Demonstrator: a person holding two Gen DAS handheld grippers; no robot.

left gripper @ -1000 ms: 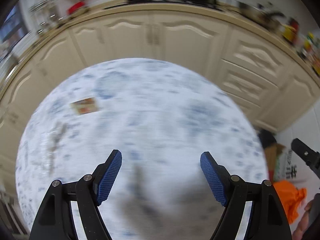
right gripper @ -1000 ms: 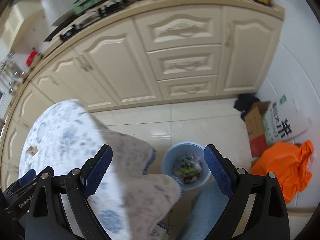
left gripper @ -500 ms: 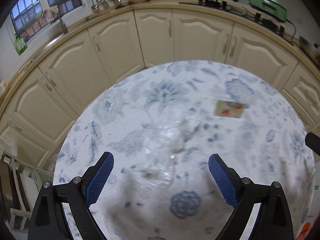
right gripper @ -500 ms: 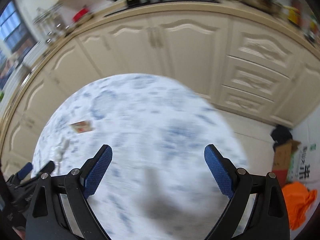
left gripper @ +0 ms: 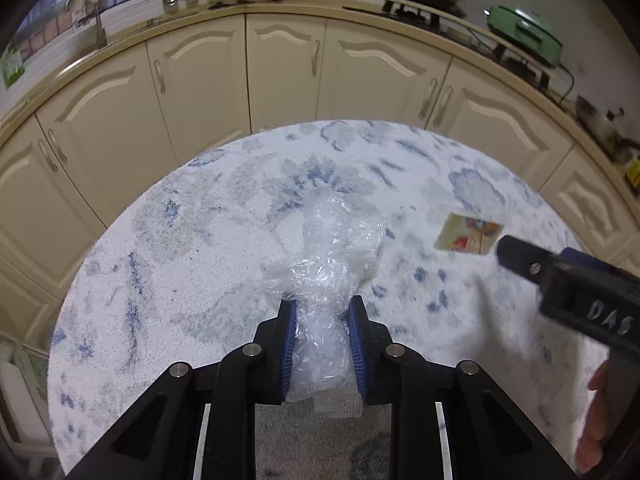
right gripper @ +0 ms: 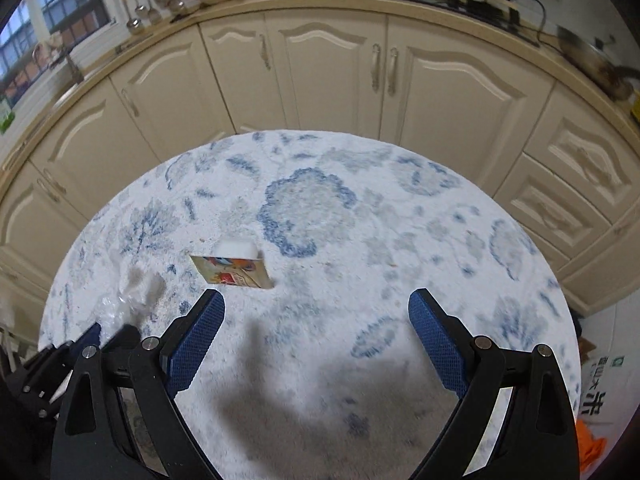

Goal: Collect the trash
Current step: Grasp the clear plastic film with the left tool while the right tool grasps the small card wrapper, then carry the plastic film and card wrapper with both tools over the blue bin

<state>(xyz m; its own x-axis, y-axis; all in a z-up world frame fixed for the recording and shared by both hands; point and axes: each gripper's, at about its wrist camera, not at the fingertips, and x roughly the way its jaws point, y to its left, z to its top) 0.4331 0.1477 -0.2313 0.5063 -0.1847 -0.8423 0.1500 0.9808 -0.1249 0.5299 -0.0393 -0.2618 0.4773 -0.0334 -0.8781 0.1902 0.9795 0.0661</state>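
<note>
Two pieces of trash lie on the round surface [left gripper: 168, 264]: one crumpled clear plastic wrap [left gripper: 332, 248] and one small printed packet [right gripper: 234, 272]. The left gripper [left gripper: 322, 312] is closing its jaws, pinching the wrap near mid-surface. The right gripper [right gripper: 316, 312] hangs released beside the packet, bare cloth around it.

A round table [right gripper: 460, 240] under a white cloth with a blue flower pattern carries two things: a crumpled clear plastic bag [left gripper: 332, 248] and, well apart from it, a small printed packet [right gripper: 234, 272] (lying flat, with something white just behind it).
</note>
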